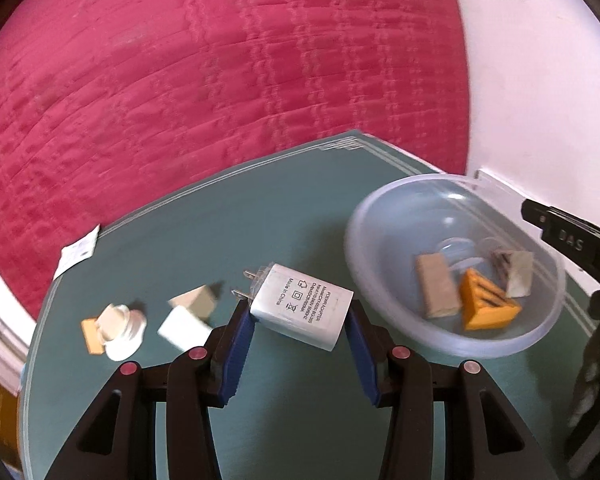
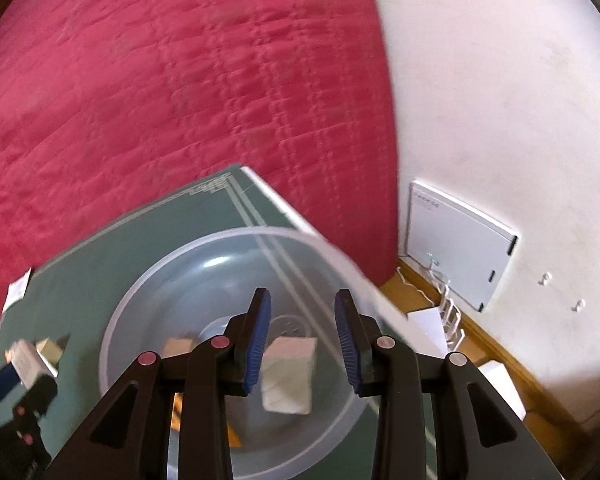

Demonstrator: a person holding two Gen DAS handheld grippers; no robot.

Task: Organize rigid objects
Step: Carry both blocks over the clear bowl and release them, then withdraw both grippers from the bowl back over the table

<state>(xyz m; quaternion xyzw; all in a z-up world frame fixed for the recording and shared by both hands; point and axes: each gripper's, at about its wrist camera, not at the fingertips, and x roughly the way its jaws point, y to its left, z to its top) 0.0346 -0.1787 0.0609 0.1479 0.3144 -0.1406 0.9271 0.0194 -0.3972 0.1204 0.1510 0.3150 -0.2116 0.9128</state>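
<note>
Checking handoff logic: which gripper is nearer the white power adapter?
Left. The left gripper has the white power adapter clamped between its fingers. The right gripper hangs over the clear bowl, off to the adapter's side.

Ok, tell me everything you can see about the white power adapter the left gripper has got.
The power adapter is a white, rounded rectangular block, apparently smooth plastic. Two flat metal prongs stick out of its far-left end. Its top face carries grey print, including "Made in China" and small symbols. It sits tilted between the left gripper's blue pads, which clamp its sides, above the green table, beside the clear bowl.
</note>
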